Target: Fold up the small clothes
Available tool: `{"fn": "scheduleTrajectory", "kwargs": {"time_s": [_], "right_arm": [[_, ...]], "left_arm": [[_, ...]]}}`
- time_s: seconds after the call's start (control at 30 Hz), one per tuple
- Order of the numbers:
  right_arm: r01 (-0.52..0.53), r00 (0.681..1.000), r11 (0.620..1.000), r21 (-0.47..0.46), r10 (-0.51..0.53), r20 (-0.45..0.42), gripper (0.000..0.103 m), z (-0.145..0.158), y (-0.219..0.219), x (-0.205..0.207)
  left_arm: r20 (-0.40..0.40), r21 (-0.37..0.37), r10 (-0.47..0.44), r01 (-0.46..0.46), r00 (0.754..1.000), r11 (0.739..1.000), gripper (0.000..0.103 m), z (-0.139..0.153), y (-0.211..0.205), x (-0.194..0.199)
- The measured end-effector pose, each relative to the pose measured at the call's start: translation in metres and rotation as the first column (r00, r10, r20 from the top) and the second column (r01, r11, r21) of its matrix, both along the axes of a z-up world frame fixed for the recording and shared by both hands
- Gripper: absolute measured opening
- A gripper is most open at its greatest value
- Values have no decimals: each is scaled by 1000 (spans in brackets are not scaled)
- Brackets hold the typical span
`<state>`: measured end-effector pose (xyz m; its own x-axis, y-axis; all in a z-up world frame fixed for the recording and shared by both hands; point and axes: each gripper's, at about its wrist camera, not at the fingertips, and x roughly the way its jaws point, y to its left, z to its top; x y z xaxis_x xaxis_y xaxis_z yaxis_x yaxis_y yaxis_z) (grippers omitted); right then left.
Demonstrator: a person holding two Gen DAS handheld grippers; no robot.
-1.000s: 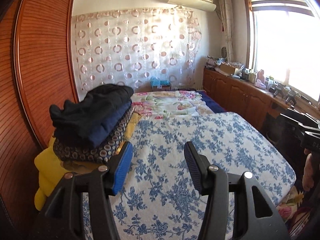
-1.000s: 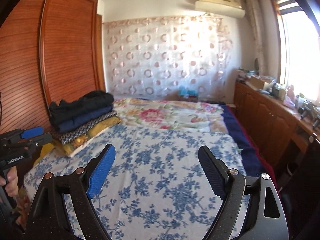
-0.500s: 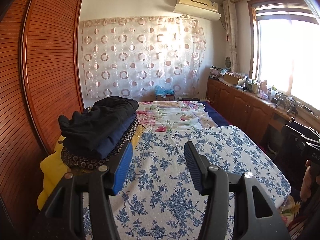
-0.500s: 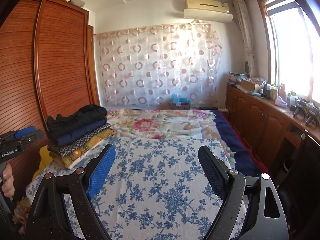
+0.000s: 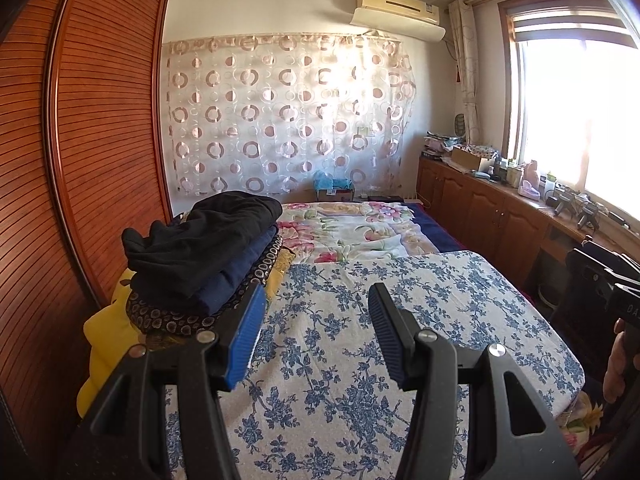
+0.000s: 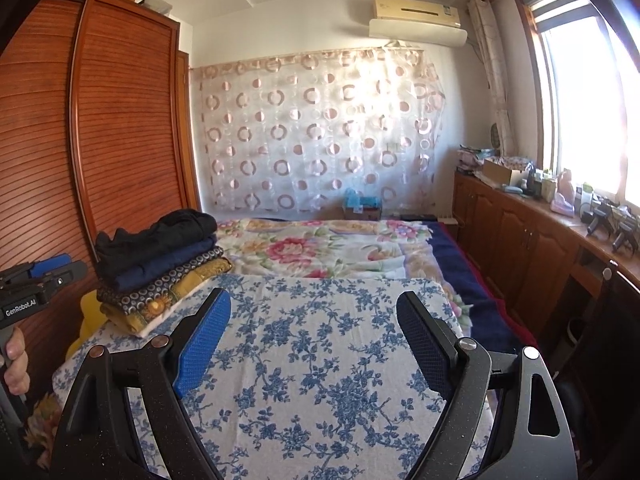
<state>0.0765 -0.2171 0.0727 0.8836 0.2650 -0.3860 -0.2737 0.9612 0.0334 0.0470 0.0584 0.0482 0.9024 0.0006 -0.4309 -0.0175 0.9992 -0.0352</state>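
Right wrist view — left hand-held gripper (image 6: 60,266) reads "GenRobot.AI"; both hand-held grippers wide, nothing held.

Bedspread (image 6: 320,360): matt woven cloth, white with blue floral print, slightly nubby. Folded clothes stack (image 5: 200,256): soft matt cloth, black and navy over patterned pieces. Left gripper (image 5: 316,336) and right gripper (image 6: 312,336): matt black plastic, ribbed blue pads, bright metal screws. Wardrobe door (image 5: 100,140): ribbed, semi-gloss reddish wood. Curtain (image 6: 320,132): sheer, faintly shiny cloth
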Motion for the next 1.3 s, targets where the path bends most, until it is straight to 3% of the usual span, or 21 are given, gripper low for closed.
{"fn": "scheduleTrajectory", "kwargs": {"time_s": [1.3], "right_arm": [[-6, 1000, 1000, 1, 6, 0, 87, 0, 3, -2]], "left_arm": [[1, 7, 1, -1, 1000, 1000, 53, -1, 0, -2]]}}
